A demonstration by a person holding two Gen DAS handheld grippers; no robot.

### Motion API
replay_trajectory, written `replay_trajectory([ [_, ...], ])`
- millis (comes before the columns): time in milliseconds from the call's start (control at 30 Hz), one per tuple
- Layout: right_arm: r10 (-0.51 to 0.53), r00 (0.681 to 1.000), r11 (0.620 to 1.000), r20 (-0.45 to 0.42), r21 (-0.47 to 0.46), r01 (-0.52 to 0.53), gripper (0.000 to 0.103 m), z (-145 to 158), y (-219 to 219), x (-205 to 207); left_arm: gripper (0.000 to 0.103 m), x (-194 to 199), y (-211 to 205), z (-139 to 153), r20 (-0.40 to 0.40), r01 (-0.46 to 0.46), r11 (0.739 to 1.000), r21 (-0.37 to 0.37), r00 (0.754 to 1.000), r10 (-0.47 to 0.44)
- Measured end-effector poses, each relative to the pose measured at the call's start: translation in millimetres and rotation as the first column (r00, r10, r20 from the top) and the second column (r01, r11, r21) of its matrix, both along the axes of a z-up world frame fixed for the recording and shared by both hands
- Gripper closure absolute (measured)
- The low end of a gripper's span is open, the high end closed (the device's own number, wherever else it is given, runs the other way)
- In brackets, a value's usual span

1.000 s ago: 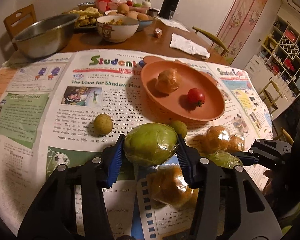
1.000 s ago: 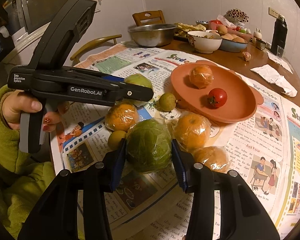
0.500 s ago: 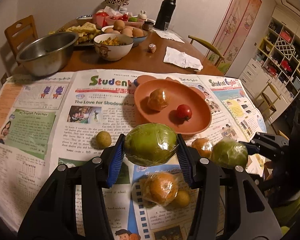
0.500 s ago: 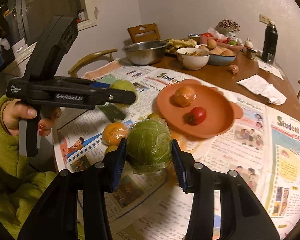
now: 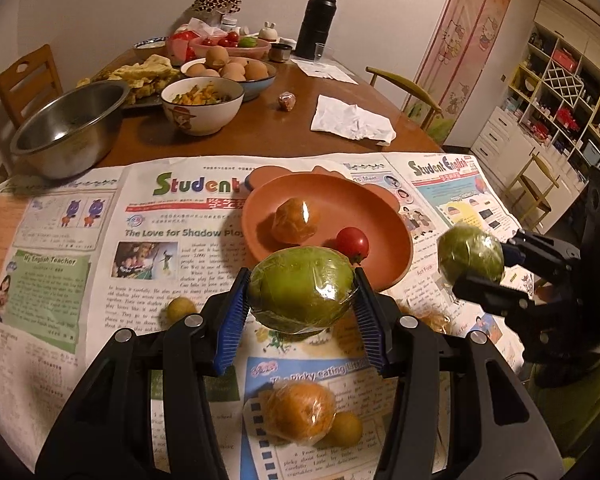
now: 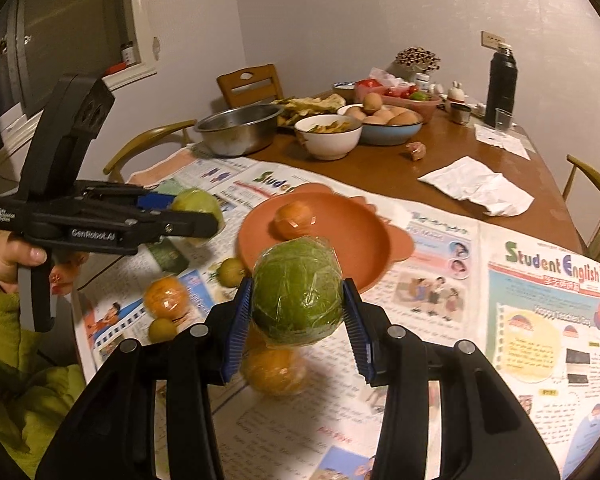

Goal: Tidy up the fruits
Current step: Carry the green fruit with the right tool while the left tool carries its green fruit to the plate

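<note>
My left gripper is shut on a plastic-wrapped green fruit and holds it above the newspaper, just before the orange plate. My right gripper is shut on a second wrapped green fruit, also lifted; it shows at the right of the left wrist view. The plate holds a wrapped orange and a red tomato. On the newspaper lie a wrapped orange, two small yellow-green fruits, and more oranges.
Newspaper covers the near half of the wooden table. Behind it stand a steel bowl, a white bowl of food, a blue bowl of eggs, a black flask and a crumpled tissue. Chairs ring the table.
Both grippers have risen higher above the table with their green fruits still held. The right gripper has moved toward the plate's right side.
</note>
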State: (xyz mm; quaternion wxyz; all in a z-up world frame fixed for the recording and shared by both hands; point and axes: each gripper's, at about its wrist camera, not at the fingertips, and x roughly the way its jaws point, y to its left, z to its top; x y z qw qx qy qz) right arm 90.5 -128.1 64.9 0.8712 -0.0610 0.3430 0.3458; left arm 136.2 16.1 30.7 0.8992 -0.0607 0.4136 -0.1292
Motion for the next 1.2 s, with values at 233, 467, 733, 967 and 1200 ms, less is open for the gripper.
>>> replay_trajectory([
  [233, -0.017, 1.0, 1.0, 0.009, 0.004, 0.017, 0.061, 2, -6, 16, 0.061, 11, -9, -3, -0.012, 0.016, 1.0, 0.013, 1.0, -0.016],
  [467, -0.031, 0.999, 0.999, 0.016, 0.009, 0.031, 0.06, 3, -8, 31, 0.061, 20, -17, -5, -0.025, 0.03, 0.999, 0.03, 0.999, -0.029],
  [733, -0.038, 0.999, 0.999, 0.015, 0.01, 0.037, 0.06, 1, -9, 43, 0.061, 29, -24, -11, -0.041, 0.042, 0.998, 0.039, 0.998, -0.041],
  [967, -0.037, 0.999, 0.999, 0.01, 0.004, 0.037, 0.061, 0, -7, 53, 0.061, 34, -28, -16, -0.056, 0.053, 0.998, 0.043, 0.997, -0.051],
  [1200, -0.03, 1.0, 1.0, -0.007, -0.001, 0.03, 0.06, -3, -3, 63, 0.061, 41, -32, -20, -0.07, 0.068, 0.996, 0.058, 0.996, -0.064],
])
